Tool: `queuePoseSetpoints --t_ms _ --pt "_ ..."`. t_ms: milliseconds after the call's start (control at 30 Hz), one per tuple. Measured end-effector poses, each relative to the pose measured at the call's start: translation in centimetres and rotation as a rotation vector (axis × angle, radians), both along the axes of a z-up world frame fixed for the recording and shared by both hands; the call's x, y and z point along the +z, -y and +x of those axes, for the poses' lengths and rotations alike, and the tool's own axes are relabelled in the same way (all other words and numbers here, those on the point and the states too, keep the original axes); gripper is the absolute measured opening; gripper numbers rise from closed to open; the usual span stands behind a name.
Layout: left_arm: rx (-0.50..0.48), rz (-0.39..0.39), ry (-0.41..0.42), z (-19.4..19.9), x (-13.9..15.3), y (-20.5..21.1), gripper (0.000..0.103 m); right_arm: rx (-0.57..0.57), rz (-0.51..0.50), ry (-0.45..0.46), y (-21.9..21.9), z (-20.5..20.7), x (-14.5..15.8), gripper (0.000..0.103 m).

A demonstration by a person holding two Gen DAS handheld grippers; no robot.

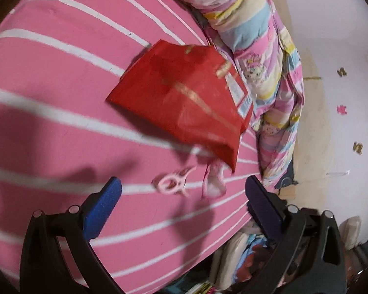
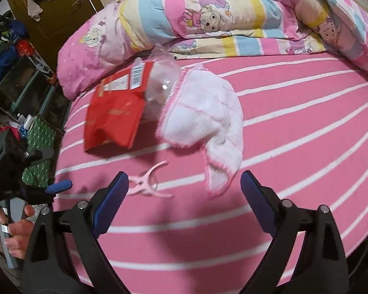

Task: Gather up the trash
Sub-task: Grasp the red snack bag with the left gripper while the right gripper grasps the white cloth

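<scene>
A red snack bag (image 1: 184,98) lies on the pink striped bed sheet (image 1: 49,73), and the right wrist view shows the same bag (image 2: 115,115) with a barcode label. A clear plastic bottle (image 2: 162,83) rests beside it, partly under a white towel with pink trim (image 2: 208,117). A pink clothes peg (image 1: 171,183) lies just ahead of my left gripper (image 1: 184,188), which is open and empty. My right gripper (image 2: 184,183) is also open, with the peg (image 2: 147,183) near its left finger. The left gripper (image 2: 59,187) shows at the bed's left edge.
A rolled cartoon-print quilt (image 2: 184,19) lies along the far side of the bed. A white wall (image 1: 343,73) with small stickers is beyond it. Cluttered boxes and a green patterned box (image 2: 39,152) stand left of the bed. A hand (image 2: 14,230) holds the left tool.
</scene>
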State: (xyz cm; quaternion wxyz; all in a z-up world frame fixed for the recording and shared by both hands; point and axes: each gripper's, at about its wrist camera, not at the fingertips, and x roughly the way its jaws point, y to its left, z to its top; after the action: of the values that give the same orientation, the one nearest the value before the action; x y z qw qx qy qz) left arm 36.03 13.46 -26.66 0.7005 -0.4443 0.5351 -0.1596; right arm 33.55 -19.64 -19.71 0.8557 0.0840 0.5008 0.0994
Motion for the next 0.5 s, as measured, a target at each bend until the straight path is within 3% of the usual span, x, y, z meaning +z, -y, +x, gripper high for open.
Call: queuePoseSetpoints --t_ms 233,500 --pt "0.036 -0.060 -0.041 4.0 -2.4 0.4 0.098 -0.026 -0.003 -0.034 1.9 3.7 -2.9 0.092" --pt "0.053 -0.097 -0.037 5.7 -4.2 1.2 0.097 -0.048 0.032 -0.071 3.0 6.9 -6.3 0.092"
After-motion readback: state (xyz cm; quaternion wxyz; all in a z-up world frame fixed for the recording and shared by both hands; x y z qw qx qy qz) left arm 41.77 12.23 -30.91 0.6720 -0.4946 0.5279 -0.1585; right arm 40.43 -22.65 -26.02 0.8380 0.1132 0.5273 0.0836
